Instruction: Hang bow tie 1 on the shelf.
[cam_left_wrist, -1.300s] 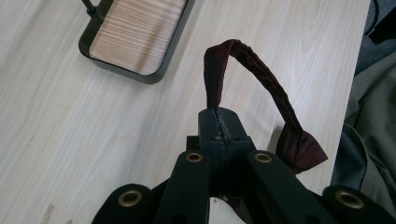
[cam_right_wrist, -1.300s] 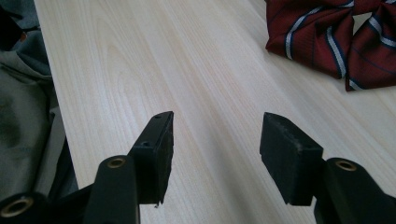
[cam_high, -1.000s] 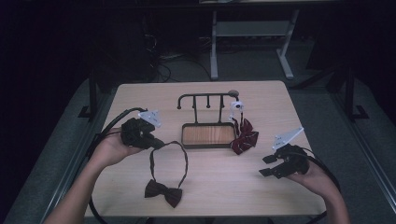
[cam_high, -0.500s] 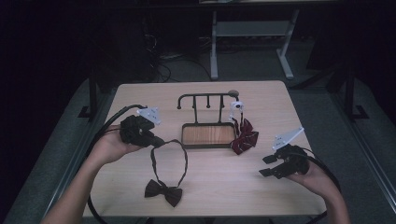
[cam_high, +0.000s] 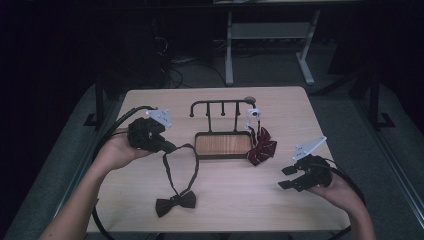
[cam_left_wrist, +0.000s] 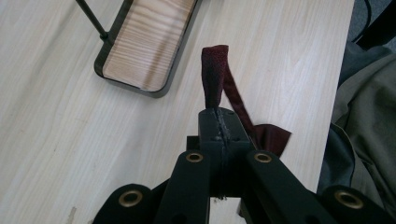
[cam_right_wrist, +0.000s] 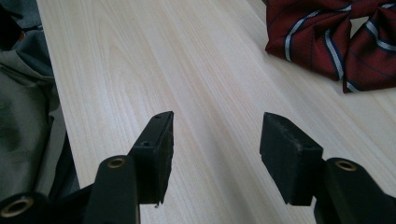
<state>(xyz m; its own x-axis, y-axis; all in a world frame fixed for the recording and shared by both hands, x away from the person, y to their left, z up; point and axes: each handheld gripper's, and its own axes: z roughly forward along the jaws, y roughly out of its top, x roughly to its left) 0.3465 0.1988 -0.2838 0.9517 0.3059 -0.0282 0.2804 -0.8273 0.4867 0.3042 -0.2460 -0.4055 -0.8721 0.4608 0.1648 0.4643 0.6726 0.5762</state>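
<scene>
A dark maroon bow tie (cam_high: 175, 204) lies near the table's front edge, and its strap (cam_high: 192, 165) loops up to my left gripper (cam_high: 169, 147). In the left gripper view that gripper (cam_left_wrist: 219, 114) is shut on the strap (cam_left_wrist: 215, 70), with the bow (cam_left_wrist: 273, 137) lying past the jaws. A red striped bow tie (cam_high: 262, 147) rests on the table beside the stand's right end. My right gripper (cam_high: 286, 177) hovers low over the table to the right of it, open, with nothing between its pads (cam_right_wrist: 215, 140). The striped bow tie (cam_right_wrist: 327, 37) lies ahead of it.
A black stand with a hooked rail (cam_high: 220, 102) and a wooden tray base (cam_high: 222, 145) sits mid-table. A small white piece (cam_high: 252, 114) hangs at the rail's right end. Cables trail off both table sides. Grey cloth (cam_left_wrist: 369, 107) lies past the near edge.
The left gripper has edged slightly away from me with the strap still pinched. The right gripper has kept still.
</scene>
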